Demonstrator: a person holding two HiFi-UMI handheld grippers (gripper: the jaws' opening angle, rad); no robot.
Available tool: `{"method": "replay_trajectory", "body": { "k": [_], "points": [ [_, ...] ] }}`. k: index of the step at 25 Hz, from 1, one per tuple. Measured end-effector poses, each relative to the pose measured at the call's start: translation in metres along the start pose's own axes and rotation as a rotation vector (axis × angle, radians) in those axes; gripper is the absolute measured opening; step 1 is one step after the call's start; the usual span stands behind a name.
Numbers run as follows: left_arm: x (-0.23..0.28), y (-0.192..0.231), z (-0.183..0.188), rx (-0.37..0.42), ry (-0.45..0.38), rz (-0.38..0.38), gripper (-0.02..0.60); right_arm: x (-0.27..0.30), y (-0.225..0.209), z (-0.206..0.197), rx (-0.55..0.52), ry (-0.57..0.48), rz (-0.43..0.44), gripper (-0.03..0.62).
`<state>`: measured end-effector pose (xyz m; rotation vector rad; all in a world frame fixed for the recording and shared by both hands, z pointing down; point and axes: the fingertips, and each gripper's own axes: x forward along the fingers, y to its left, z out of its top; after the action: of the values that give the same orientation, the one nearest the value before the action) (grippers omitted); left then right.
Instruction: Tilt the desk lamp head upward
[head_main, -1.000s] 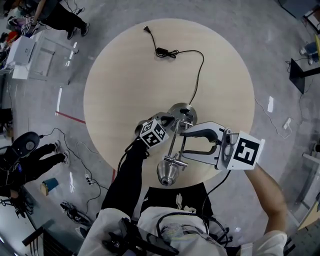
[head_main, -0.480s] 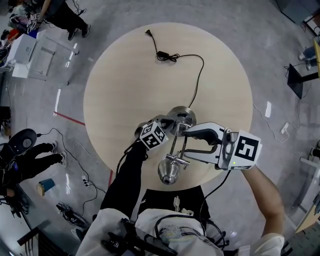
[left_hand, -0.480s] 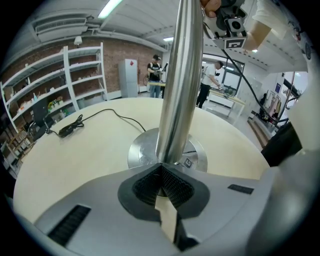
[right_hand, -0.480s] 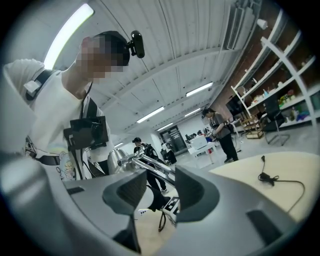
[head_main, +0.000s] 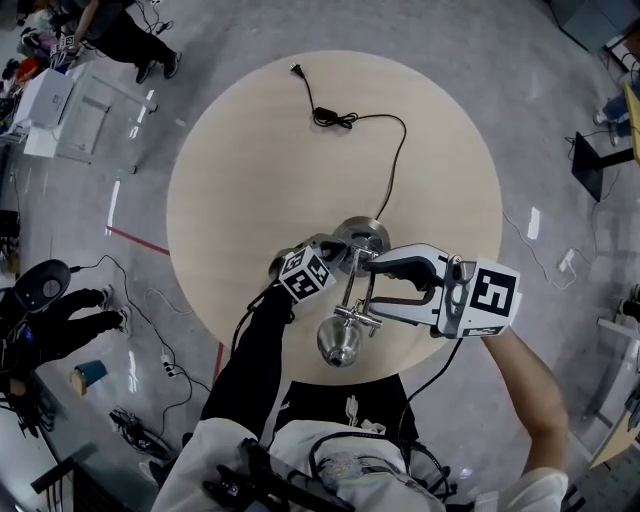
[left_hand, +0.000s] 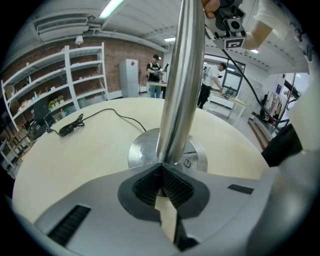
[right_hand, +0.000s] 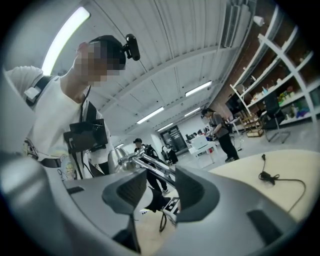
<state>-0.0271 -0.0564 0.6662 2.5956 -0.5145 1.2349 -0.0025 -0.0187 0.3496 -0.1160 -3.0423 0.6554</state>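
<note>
A chrome desk lamp stands near the front edge of the round wooden table (head_main: 250, 180). Its round base (head_main: 368, 236) (left_hand: 145, 150) sits under the upright pole (left_hand: 181, 75). The double-rod arm (head_main: 350, 290) (right_hand: 155, 169) runs toward me to the bell-shaped head (head_main: 338, 343) (right_hand: 116, 158). My left gripper (head_main: 338, 254) (left_hand: 162, 182) is shut on the pole just above the base. From the right, my right gripper (head_main: 366, 292) (right_hand: 161, 194) straddles the arm near the head joint. Its jaws are opening, and the rods pass between them without the pads pressing.
The lamp's black cord (head_main: 392, 160) runs across the table to a plug (head_main: 295, 68) at the far edge. White boxes (head_main: 60, 110), floor cables and a person's shoes (head_main: 70, 325) lie left of the table. Shelving (left_hand: 60, 80) and standing people show in the gripper views.
Almost nothing differs. The head view has drifted slightly, while both grippers and the lamp keep their places.
</note>
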Motion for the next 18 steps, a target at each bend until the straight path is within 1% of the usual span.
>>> {"method": "replay_trajectory", "body": {
  "k": [4, 6, 8, 11, 12, 14, 15, 18],
  "points": [
    [0.002, 0.000, 0.001, -0.009, 0.005, 0.002, -0.009, 0.000, 0.001, 0.000, -0.073, 0.021, -0.017, 0.167],
    [0.000, 0.003, 0.002, -0.012, 0.000, 0.023, -0.009, 0.000, 0.000, 0.002, -0.110, 0.046, -0.037, 0.167],
    [-0.006, 0.010, 0.007, -0.024, -0.040, 0.074, -0.009, -0.002, 0.001, 0.004, -0.154, 0.072, -0.057, 0.167],
    [-0.028, 0.025, 0.015, -0.072, -0.115, 0.169, -0.009, -0.013, -0.001, 0.003, -0.219, 0.130, -0.110, 0.167],
    [-0.039, 0.030, 0.016, -0.102, -0.140, 0.204, -0.009, -0.018, -0.003, 0.004, -0.220, 0.127, -0.140, 0.167],
    [-0.068, 0.038, 0.016, -0.195, -0.203, 0.278, -0.009, -0.035, -0.006, 0.011, -0.215, 0.089, -0.214, 0.167],
    [-0.085, 0.039, 0.017, -0.246, -0.240, 0.318, -0.009, -0.045, -0.006, 0.014, -0.222, 0.070, -0.266, 0.167],
    [-0.144, 0.038, 0.018, -0.384, -0.356, 0.444, -0.009, -0.073, 0.000, 0.024, -0.256, -0.005, -0.467, 0.166]
  ]
}}
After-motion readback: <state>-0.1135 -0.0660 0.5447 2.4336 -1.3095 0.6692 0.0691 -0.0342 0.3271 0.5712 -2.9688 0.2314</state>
